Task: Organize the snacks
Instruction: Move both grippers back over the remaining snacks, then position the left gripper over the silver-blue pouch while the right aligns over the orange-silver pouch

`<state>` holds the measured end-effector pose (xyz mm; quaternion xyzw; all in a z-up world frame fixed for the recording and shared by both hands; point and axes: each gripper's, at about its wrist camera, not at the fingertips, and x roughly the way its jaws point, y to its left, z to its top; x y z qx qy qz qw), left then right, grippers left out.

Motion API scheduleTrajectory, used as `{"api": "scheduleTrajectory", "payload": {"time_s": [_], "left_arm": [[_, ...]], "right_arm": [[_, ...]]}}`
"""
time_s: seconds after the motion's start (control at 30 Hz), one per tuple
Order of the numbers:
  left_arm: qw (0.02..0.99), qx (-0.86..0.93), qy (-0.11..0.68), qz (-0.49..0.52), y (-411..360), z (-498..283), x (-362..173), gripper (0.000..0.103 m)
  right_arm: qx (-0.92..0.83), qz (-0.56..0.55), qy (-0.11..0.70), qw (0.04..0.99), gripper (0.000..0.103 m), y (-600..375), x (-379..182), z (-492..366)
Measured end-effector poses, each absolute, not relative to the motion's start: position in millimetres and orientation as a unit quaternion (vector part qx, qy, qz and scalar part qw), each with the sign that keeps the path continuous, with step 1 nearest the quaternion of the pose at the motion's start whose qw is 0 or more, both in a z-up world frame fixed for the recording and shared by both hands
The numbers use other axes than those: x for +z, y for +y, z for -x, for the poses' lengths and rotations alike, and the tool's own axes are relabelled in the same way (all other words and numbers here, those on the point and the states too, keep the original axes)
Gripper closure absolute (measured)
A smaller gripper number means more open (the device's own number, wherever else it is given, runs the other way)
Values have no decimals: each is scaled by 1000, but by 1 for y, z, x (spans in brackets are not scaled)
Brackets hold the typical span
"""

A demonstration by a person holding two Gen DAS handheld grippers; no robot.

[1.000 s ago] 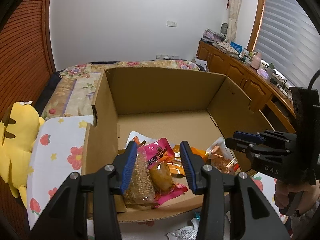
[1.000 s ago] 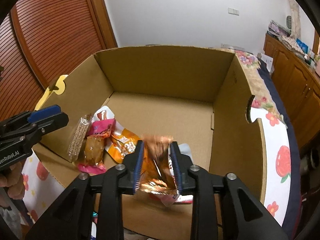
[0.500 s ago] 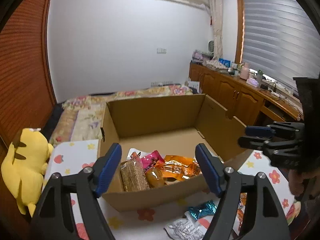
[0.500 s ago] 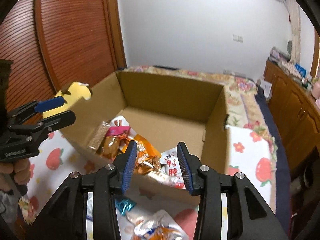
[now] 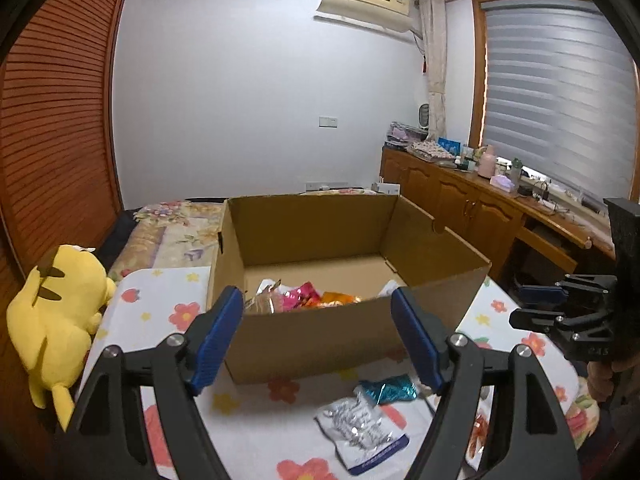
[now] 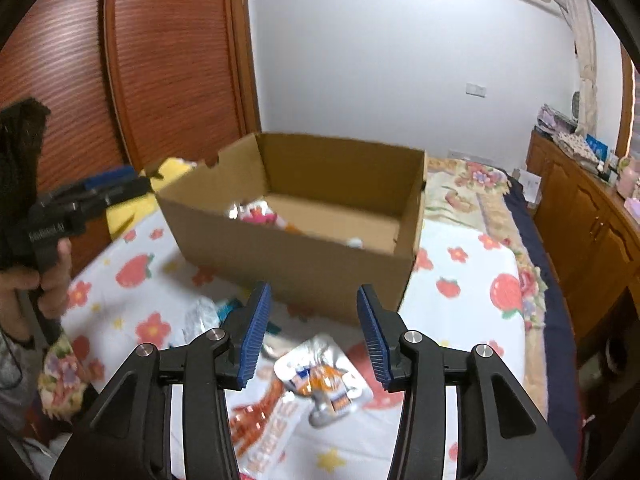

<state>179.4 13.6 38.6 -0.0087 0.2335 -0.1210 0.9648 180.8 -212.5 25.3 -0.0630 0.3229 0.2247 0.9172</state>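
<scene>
An open brown cardboard box (image 5: 320,332) is seen at the centre of the left wrist view, resting on a white cloth printed with red flowers and strawberries (image 5: 160,308). Several snack packets (image 5: 300,298), pink, orange and silver, are visible over the box's near wall, lying on its floor toward the left side. In the right wrist view the same box (image 6: 296,264) is placed in the middle of the frame, slightly blurred.

The left gripper (image 5: 318,334) is shown at the lower centre of its own view with the blue-padded jaws held wide apart and nothing between the pads; the box's near wall is seen beyond them. The right gripper (image 6: 314,334) is found at the lower centre of its view; its jaws are opening, and nothing is clasped between them.

On the cloth in front of the box, loose snacks are scattered. A crinkled teal foil packet (image 5: 386,389) and a silver packet with a blue edge (image 5: 360,434) are seen in the lower centre of the left wrist view. In the right wrist view, a silver and orange pouch (image 6: 324,382) is lying just below the open pads, with a white packet printed in red (image 6: 266,424) at its lower left.

A yellow plush toy (image 5: 54,320) is propped at the left edge of the left wrist view. A hand (image 6: 38,296) gripping the left tool's handle is visible at the left edge of the right wrist view.
</scene>
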Motion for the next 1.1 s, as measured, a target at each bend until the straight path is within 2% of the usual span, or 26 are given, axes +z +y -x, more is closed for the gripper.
{"api": "scheduleTrajectory", "payload": {"time_s": [0.4, 0.53, 1.1], "left_arm": [[951, -129, 280, 3, 5, -152, -14, 26], [945, -127, 301, -1, 3, -151, -32, 26], [931, -138, 339, -7, -10, -156, -58, 26]], "right_arm": [[216, 82, 377, 897, 57, -217, -36, -175], [212, 89, 393, 890, 42, -218, -52, -178], [199, 120, 435, 870, 37, -208, -85, -205]]}}
